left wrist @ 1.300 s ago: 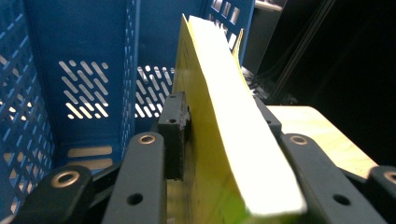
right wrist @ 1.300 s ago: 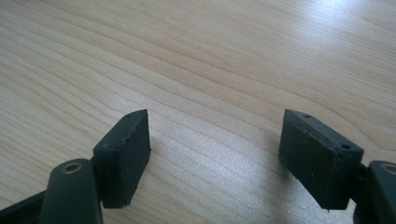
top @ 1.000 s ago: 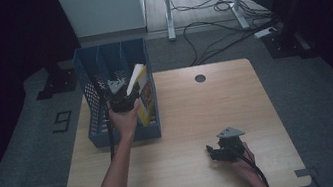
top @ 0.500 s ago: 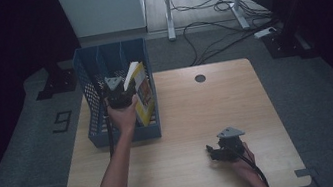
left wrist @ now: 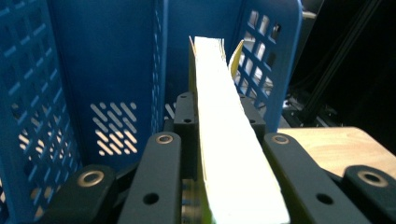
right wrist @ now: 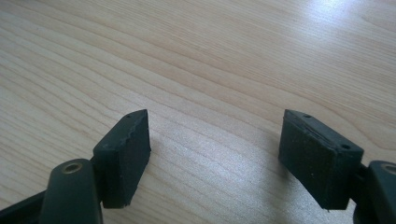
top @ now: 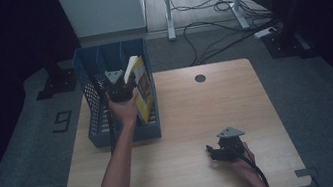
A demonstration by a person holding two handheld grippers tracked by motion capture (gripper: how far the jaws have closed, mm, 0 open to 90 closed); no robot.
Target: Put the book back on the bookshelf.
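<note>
From my remote station I counted one book (top: 140, 86), one blue file rack (top: 95, 120), one wooden table (top: 179, 122) and two grippers. The left gripper (top: 118, 88) was clamped on the book: in the left gripper view its jaws pressed both covers, with the pale page edges (left wrist: 224, 140) running up between them. The book stood on edge in the rack's rightmost compartment, against the right wall, and I saw its yellow cover from the high view. Its long axis ran along the compartment, from the table's near side toward the far side, and it leaned slightly, its top edge tipped toward the left. The page edges faced the left gripper's camera; where the spine lay I could not tell. The rack stood at the table's left far corner, divided into three slots. The right gripper (top: 221, 149) rested on the near right part of the table, well apart from the rack; its jaws stood wide apart above bare wood and held nothing.
</note>
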